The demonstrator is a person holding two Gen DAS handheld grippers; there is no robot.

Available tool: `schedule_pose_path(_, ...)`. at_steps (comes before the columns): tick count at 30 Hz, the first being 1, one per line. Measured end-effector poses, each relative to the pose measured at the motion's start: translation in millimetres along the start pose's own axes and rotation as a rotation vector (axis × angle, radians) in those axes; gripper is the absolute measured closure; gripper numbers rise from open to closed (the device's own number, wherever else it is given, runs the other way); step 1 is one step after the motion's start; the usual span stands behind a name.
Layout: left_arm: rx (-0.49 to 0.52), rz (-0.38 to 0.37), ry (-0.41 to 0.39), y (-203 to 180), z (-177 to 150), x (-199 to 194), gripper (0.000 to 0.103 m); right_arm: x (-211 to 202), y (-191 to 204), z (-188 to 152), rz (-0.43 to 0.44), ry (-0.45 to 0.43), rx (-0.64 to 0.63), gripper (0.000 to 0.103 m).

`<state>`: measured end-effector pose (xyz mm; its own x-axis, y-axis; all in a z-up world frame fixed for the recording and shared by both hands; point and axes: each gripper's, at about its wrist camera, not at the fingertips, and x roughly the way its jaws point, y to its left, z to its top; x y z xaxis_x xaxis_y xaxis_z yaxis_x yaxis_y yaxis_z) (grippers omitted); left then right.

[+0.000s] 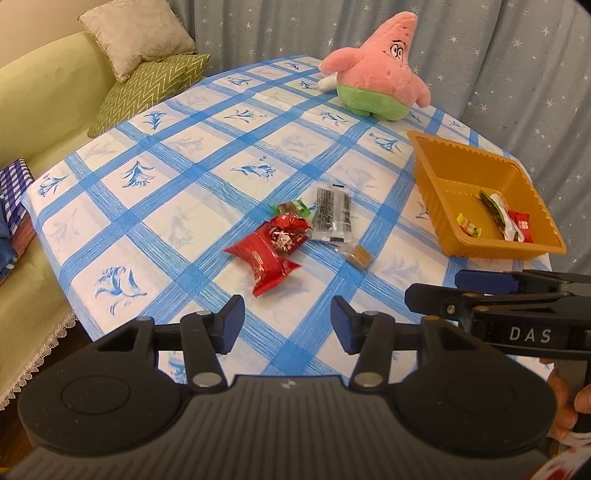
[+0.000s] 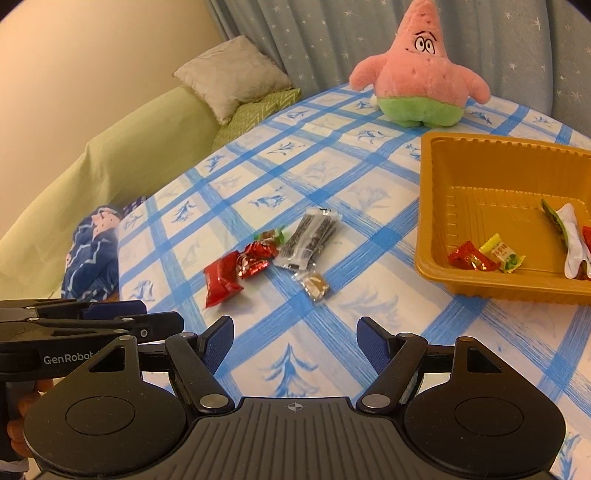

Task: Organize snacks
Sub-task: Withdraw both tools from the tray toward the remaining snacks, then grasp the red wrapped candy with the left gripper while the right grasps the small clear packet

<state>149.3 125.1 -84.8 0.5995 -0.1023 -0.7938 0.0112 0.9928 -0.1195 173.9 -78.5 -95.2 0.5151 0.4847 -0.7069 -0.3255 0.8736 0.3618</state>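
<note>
4 wrapped snacks in gold tray; left tongs, right tongs spread, empty.

A pale green sofa with a beige cushion and a green zigzag cushion stands beside the table; grey-blue star-dotted curtains hang behind, by a cream wall

A woven cloth tablecloth is seen, matt. The tray is moulded of glossy ribbed plastic. The red snack packets are wrapped in shiny crinkled foil. The star toy is made of soft plush.
</note>
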Motion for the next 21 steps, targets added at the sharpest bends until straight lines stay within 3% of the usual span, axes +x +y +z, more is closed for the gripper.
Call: schedule_pose_path(21,-0.048,0.007,0.008,20,35,60,0.061,43,-10,23,-0.037,0.002,0.031,0.029)
